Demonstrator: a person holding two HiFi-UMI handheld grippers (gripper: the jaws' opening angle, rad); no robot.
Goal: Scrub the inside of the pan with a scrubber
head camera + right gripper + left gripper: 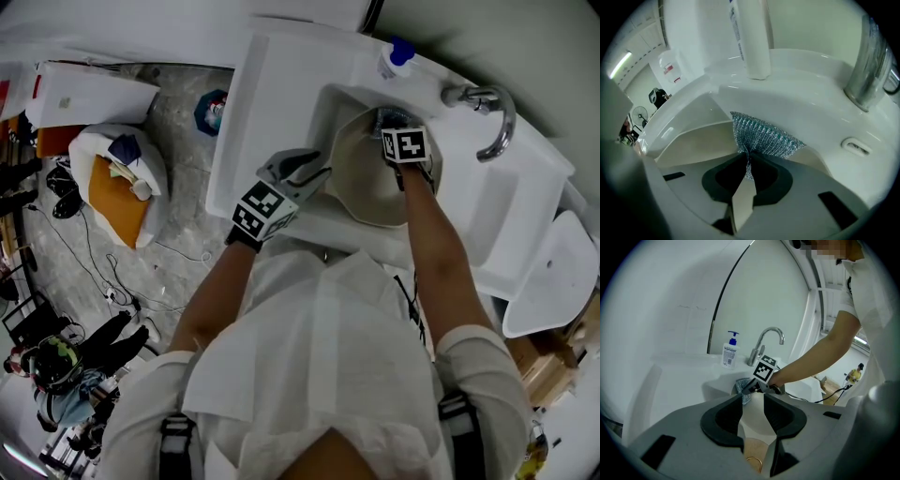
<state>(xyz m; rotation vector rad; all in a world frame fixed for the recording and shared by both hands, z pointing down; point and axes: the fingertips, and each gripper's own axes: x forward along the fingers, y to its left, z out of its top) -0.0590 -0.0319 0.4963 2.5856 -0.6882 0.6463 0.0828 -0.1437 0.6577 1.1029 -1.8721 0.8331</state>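
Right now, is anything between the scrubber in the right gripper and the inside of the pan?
Nothing visible does. The right gripper pinches the scrubber, which is at the cream inside of the pan, near its far rim. The soap bottle and faucet stand behind it on the sink ledge.

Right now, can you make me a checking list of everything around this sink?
Surface: white sink, with a curved tap at its back.
Job's things: cream pan in the basin; silvery mesh scrubber at the pan's far rim.
Clutter: pump bottle on the sink's rim.
Grippers: left gripper shut on the pan's near side; right gripper shut on the scrubber.
Cables: thin cables trailing over the floor.
Surroundings: a white and orange bag on the floor; people at the room's edge, too small to tell more.
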